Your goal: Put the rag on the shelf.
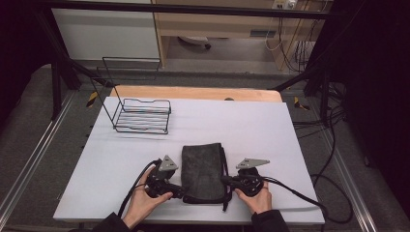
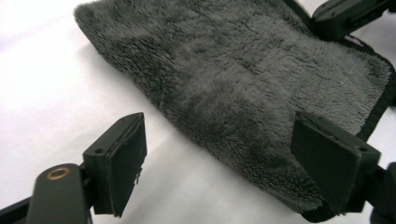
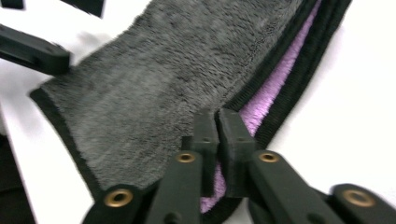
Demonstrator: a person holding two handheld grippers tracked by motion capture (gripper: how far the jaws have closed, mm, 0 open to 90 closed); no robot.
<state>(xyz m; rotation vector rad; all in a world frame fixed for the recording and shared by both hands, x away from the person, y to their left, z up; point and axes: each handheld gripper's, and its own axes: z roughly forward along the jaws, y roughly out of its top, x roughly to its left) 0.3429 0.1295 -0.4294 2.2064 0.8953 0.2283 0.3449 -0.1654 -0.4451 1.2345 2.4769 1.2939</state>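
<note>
A white table (image 1: 251, 130) holds two things: one black wire rack (image 1: 143, 115) and one dark grey fluffy towel (image 1: 204, 171). The rack stands far back on the left side, well apart from the towel. Nothing lies between the towel and the two grippers. Black cables run over the floor on the right.

The towel is folded and lies flat near the front edge of the table, between the two hands. It has a black trim, and a purple side (image 3: 275, 88) peeks out along one edge in the right gripper view.

The left gripper (image 1: 180, 192) is at the towel's left front corner. In the left gripper view its two jaws stand wide apart, with the fluffy towel (image 2: 243, 84) lying just ahead and between them.

The right gripper (image 1: 226, 180) is at the towel's right edge. Its jaws are pressed together on that edge of the towel (image 3: 154, 88), pinching the black trim.
</note>
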